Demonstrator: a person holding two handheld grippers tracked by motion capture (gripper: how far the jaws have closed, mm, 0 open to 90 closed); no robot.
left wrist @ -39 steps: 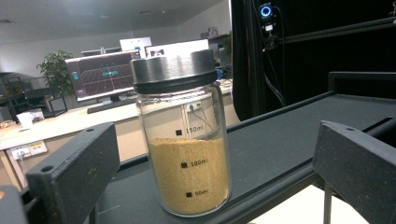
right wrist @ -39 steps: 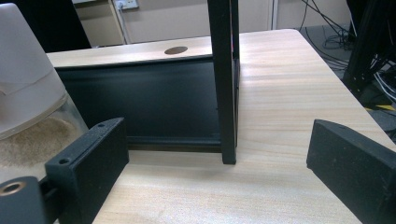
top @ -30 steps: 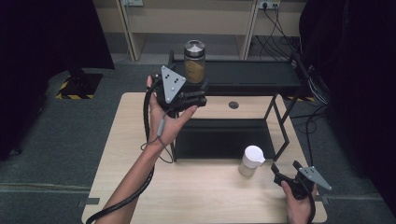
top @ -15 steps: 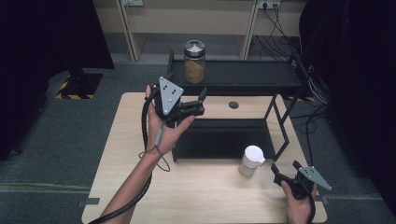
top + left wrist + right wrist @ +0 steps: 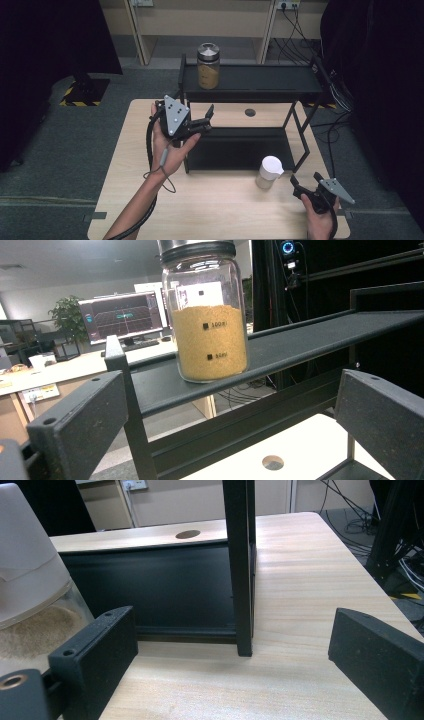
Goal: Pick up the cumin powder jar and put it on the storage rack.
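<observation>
High view: the glass jar (image 5: pixel 208 66) stood at the left end of the rack's top shelf (image 5: pixel 260 79), ungrasped. Left gripper view: the left claw (image 5: pixel 235 425), jaws apart and empty, faced it. Right gripper view: the right claw (image 5: pixel 232 665) gaped, empty, above the surface (image 5: pixel 300 580) near its right edge.

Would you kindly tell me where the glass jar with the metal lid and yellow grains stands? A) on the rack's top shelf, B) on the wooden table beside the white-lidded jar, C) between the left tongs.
A: the glass jar stands upright on the rack's top shelf, while the left tongs are open and apart from it.
</observation>
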